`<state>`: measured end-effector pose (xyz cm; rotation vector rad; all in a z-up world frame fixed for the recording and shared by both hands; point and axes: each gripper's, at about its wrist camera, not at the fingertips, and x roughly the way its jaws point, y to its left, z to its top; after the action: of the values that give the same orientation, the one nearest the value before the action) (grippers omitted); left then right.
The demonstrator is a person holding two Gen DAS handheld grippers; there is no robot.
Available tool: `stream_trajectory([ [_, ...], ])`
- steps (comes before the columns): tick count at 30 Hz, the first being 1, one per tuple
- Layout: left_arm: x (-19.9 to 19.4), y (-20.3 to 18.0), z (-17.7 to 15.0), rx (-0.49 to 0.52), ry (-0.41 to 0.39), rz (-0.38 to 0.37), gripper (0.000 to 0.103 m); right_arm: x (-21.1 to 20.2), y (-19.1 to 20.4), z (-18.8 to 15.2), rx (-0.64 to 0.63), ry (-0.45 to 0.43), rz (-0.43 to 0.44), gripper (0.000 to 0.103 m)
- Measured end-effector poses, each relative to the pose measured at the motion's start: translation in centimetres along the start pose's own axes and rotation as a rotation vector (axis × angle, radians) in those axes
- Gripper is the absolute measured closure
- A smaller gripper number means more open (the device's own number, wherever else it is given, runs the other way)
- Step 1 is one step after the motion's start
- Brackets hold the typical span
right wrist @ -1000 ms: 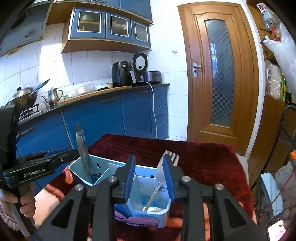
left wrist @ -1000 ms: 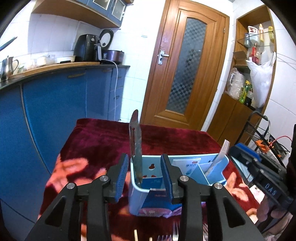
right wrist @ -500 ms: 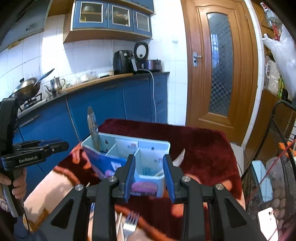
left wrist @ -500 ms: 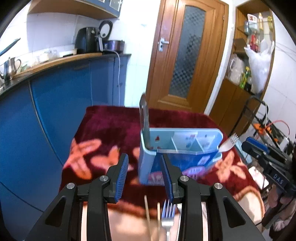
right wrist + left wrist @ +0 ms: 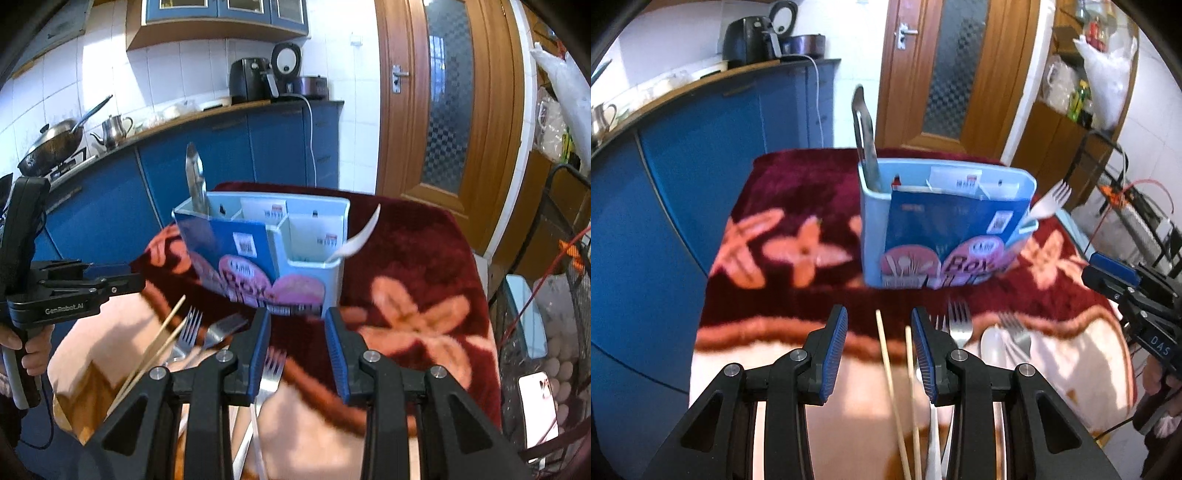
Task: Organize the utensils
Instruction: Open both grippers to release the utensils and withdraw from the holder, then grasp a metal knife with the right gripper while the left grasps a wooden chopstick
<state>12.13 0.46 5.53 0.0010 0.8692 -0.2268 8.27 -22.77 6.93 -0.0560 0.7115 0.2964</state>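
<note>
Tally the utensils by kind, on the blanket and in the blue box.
Silver metal forks on the red flowered blanket: 3
Thin wooden chopsticks: 2
Silver metal spoon: 1
Upright metal knife in the light-blue plastic box: 1
White plastic fork in that box: 1
Total: 8

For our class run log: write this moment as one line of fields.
stage: reaching for loose cutlery | left tool: open, over wooden chopsticks | right tool: open, empty | pale blue plastic utensil box: upright, holds knife
</note>
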Motion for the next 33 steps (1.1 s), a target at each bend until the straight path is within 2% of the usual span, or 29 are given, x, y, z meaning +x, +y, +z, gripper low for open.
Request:
stream_trajectory([
  [15, 4.4, 0.9, -2.2, -0.039, 0.193, -0.007, 0.066, 1.6, 0.3, -2.8, 0.038, 0.159, 0.042, 0.069],
  [25, 6.5, 1.0, -2.0, -0.055, 0.252, -0.029, 0.066, 2.0, 0.0, -3.3, 0.05, 0.195, 0.05, 0.069],
  [30, 7.0, 1.1, -1.6, -0.055, 0.254, -0.027, 0.079, 2.3, 0.0, -3.6, 0.051, 0.213, 0.05, 0.069],
  [33, 7.1, 1.3, -1.5, -0.077, 0.247, -0.055, 0.095, 2.4, 0.1, -3.8, 0.052, 0.227, 0.053, 0.069],
])
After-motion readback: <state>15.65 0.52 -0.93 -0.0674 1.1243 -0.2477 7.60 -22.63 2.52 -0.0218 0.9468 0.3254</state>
